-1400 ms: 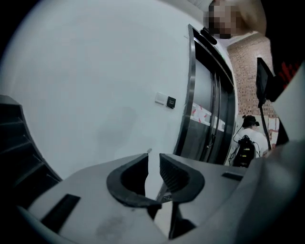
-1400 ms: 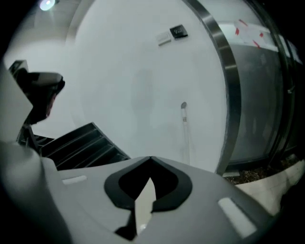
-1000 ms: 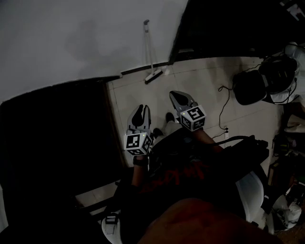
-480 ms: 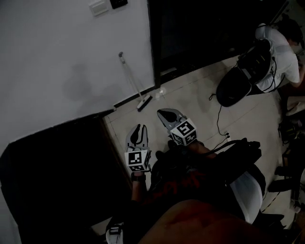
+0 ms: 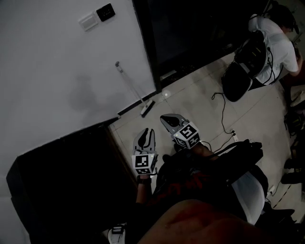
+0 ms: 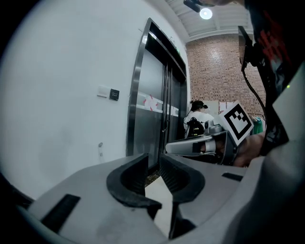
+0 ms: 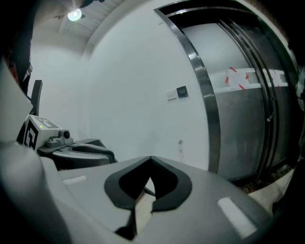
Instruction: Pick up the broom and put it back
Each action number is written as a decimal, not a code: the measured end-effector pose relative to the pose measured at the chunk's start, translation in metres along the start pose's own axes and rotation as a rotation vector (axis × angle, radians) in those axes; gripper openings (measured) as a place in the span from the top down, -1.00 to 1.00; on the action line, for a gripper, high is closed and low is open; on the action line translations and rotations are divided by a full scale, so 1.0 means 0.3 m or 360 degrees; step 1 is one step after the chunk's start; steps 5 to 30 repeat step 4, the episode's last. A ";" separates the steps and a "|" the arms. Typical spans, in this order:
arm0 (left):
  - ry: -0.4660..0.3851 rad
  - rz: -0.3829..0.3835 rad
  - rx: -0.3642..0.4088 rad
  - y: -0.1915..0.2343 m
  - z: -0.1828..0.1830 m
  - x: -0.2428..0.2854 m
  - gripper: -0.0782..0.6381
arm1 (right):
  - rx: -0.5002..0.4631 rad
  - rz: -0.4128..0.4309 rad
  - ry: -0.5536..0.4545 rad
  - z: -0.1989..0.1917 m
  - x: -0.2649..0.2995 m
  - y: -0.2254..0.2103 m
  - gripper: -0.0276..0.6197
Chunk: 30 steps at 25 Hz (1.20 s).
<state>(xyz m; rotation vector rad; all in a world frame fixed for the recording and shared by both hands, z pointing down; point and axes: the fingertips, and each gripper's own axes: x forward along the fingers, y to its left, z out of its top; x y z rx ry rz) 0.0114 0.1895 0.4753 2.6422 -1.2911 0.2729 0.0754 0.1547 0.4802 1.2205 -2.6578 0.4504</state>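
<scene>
The broom leans on the white wall, its head on the tiled floor beside the dark door frame. Both grippers hover over the floor short of it and hold nothing. My right gripper is shut, its tips a little below and right of the broom head. My left gripper trails lower left, its jaws a narrow gap apart. In the left gripper view the broom's handle top shows on the wall, with the right gripper at the right. The right gripper view shows the handle top too.
Dark lift doors stand right of the broom, with switch plates on the wall above. A person with a black bag crouches at the top right. A cable trails over the tiles. A big black object fills the left.
Both grippers have moved forward toward the wall and risen a little. The left one has rolled. The head view has swung, so the lift doors and switch plates now show.
</scene>
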 end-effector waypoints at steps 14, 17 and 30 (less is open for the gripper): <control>0.0015 -0.0024 0.0023 -0.024 0.001 0.018 0.56 | 0.0014 -0.0044 -0.0023 -0.003 -0.040 -0.039 0.91; 0.0015 -0.0024 0.0023 -0.024 0.001 0.018 0.56 | 0.0014 -0.0044 -0.0023 -0.003 -0.040 -0.039 0.91; 0.0015 -0.0024 0.0023 -0.024 0.001 0.018 0.56 | 0.0014 -0.0044 -0.0023 -0.003 -0.040 -0.039 0.91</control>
